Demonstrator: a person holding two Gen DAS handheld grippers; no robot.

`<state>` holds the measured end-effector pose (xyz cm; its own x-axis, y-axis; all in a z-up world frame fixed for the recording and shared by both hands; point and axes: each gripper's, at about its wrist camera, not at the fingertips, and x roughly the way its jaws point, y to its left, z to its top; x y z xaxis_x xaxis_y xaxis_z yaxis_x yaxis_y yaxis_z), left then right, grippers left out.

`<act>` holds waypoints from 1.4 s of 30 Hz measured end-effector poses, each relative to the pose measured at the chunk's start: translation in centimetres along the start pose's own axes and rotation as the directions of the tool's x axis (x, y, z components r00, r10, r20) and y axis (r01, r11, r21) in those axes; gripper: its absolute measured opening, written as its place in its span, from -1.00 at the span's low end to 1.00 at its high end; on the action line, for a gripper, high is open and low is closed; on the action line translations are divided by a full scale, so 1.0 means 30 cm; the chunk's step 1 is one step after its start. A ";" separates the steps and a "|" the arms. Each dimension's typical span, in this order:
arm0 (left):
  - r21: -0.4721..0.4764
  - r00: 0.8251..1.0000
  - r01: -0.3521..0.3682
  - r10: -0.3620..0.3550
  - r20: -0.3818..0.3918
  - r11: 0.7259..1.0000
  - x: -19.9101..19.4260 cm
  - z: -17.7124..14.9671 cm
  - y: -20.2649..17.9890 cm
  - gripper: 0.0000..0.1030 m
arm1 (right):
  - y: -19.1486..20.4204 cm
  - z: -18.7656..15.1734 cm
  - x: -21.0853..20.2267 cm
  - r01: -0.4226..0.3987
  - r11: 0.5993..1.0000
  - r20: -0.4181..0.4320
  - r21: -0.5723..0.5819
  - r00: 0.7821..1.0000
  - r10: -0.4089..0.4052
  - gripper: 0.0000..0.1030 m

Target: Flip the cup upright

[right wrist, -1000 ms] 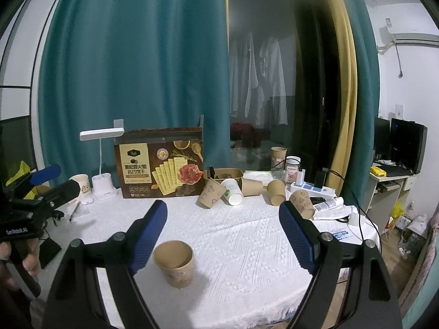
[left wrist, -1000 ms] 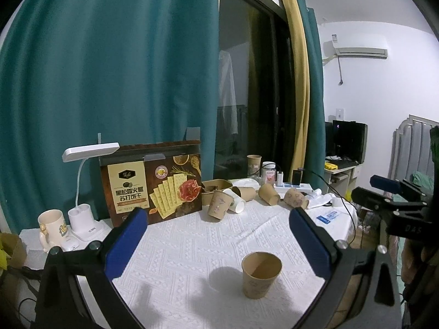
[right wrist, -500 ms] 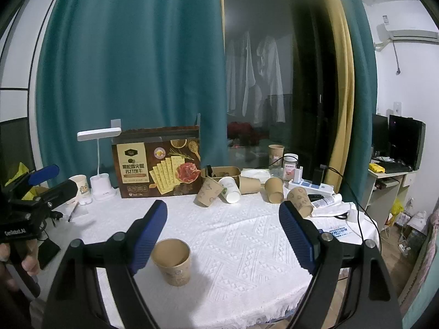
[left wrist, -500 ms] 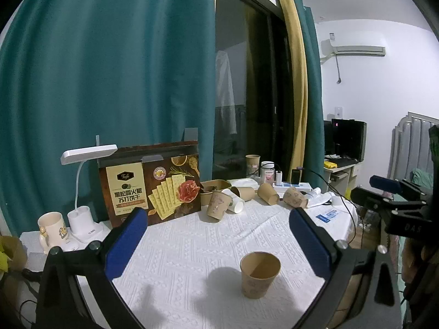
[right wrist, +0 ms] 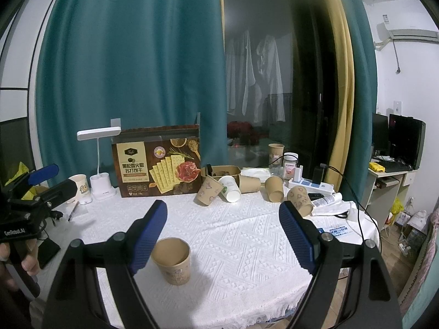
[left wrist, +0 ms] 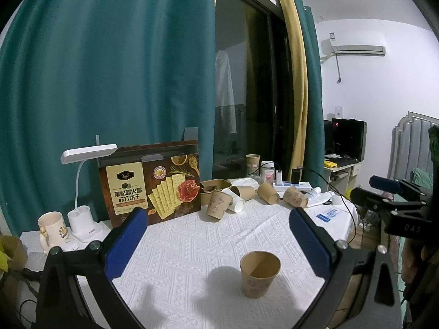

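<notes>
A brown paper cup (left wrist: 259,274) stands upright, mouth up, on the white tablecloth (left wrist: 192,246) near the front edge. It also shows in the right wrist view (right wrist: 172,260). My left gripper (left wrist: 216,242) is open and empty, raised above and behind the cup. My right gripper (right wrist: 222,233) is open and empty, with the cup just beside its left finger (right wrist: 148,235). Each view shows the other gripper at its edge: the right gripper (left wrist: 389,192) and the left gripper (right wrist: 38,183).
Several brown paper cups (right wrist: 274,189) and one white cup (right wrist: 231,189) lie on their sides at the back of the table. A cracker box (right wrist: 156,161), a white desk lamp (right wrist: 100,164), a mug (left wrist: 52,227) and a power strip (right wrist: 312,187) stand behind.
Both grippers have pulled back and risen slightly. The upright cup has not moved.
</notes>
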<state>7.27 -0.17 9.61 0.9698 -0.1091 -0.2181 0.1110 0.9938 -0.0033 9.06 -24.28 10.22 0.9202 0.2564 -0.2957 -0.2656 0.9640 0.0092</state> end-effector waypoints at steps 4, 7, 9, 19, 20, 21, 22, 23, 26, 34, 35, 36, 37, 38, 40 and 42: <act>0.000 1.000 0.000 0.000 0.000 1.000 0.003 0.000 0.000 1.00 | -0.001 -0.001 0.000 -0.001 1.000 0.000 0.001 1.000 0.001 0.59; 0.000 1.000 -0.001 0.001 0.000 1.000 0.003 0.000 0.000 1.00 | -0.001 -0.001 0.000 -0.001 1.000 -0.002 0.000 1.000 0.001 0.59; 0.000 1.000 0.000 0.000 -0.002 1.000 0.004 -0.002 -0.002 1.00 | -0.005 -0.010 0.001 -0.002 1.000 -0.003 0.002 1.000 0.002 0.59; 0.001 1.000 -0.001 0.001 0.000 1.000 0.003 -0.001 -0.002 1.00 | -0.006 -0.030 -0.006 -0.002 1.000 -0.008 0.002 1.000 0.002 0.59; 0.001 1.000 -0.001 0.001 0.000 1.000 0.003 -0.001 -0.002 1.00 | -0.006 -0.032 -0.006 -0.003 1.000 -0.008 0.002 1.000 0.003 0.59; 0.001 1.000 -0.001 0.001 0.000 1.000 0.003 -0.002 -0.003 1.00 | -0.005 -0.031 -0.005 -0.003 1.000 -0.009 0.001 1.000 0.003 0.59; 0.001 1.000 -0.001 0.001 0.000 1.000 0.003 -0.003 -0.004 1.00 | -0.005 -0.026 -0.002 -0.001 1.000 -0.009 0.001 1.000 0.001 0.59; 0.001 1.000 0.000 0.000 -0.001 1.000 0.004 -0.001 -0.002 1.00 | -0.005 -0.027 -0.003 -0.002 1.000 -0.009 0.001 1.000 0.002 0.59; 0.002 1.000 -0.001 0.001 0.000 1.000 0.003 -0.001 -0.002 1.00 | -0.004 -0.026 -0.003 -0.001 1.000 -0.009 0.002 1.000 0.001 0.59; 0.002 1.000 0.000 0.000 -0.001 1.000 0.004 -0.001 -0.002 1.00 | -0.006 -0.022 0.000 -0.003 1.000 -0.009 0.001 1.000 0.003 0.59; 0.002 1.000 0.000 0.000 -0.001 1.000 0.003 -0.001 -0.002 1.00 | -0.006 -0.027 -0.004 -0.003 1.000 -0.009 0.001 1.000 0.003 0.59; 0.002 1.000 0.000 0.000 -0.001 1.000 0.004 0.000 -0.003 1.00 | -0.006 -0.025 -0.001 -0.002 1.000 -0.011 0.002 1.000 0.003 0.59; 0.002 1.000 0.000 0.000 -0.001 1.000 0.004 -0.002 -0.004 1.00 | -0.006 -0.025 -0.002 -0.003 1.000 -0.011 0.002 1.000 0.003 0.59; 0.002 1.000 0.000 0.000 -0.001 1.000 0.004 -0.001 -0.003 1.00 | -0.005 -0.026 -0.003 -0.002 1.000 -0.011 0.001 1.000 0.002 0.59; 0.001 1.000 0.000 0.000 -0.002 1.000 0.003 -0.002 -0.005 1.00 | -0.006 -0.020 0.001 -0.002 1.000 -0.011 0.002 1.000 0.002 0.59; 0.002 1.000 0.004 -0.004 -0.002 1.000 0.003 -0.004 -0.003 1.00 | -0.006 -0.025 0.000 -0.002 1.000 -0.012 0.003 1.000 0.002 0.59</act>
<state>7.33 -0.28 9.49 0.9689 -0.1127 -0.2201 0.1151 0.9934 -0.0021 8.91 -24.51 9.50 0.9161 0.2576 -0.3073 -0.2668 0.9637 0.0125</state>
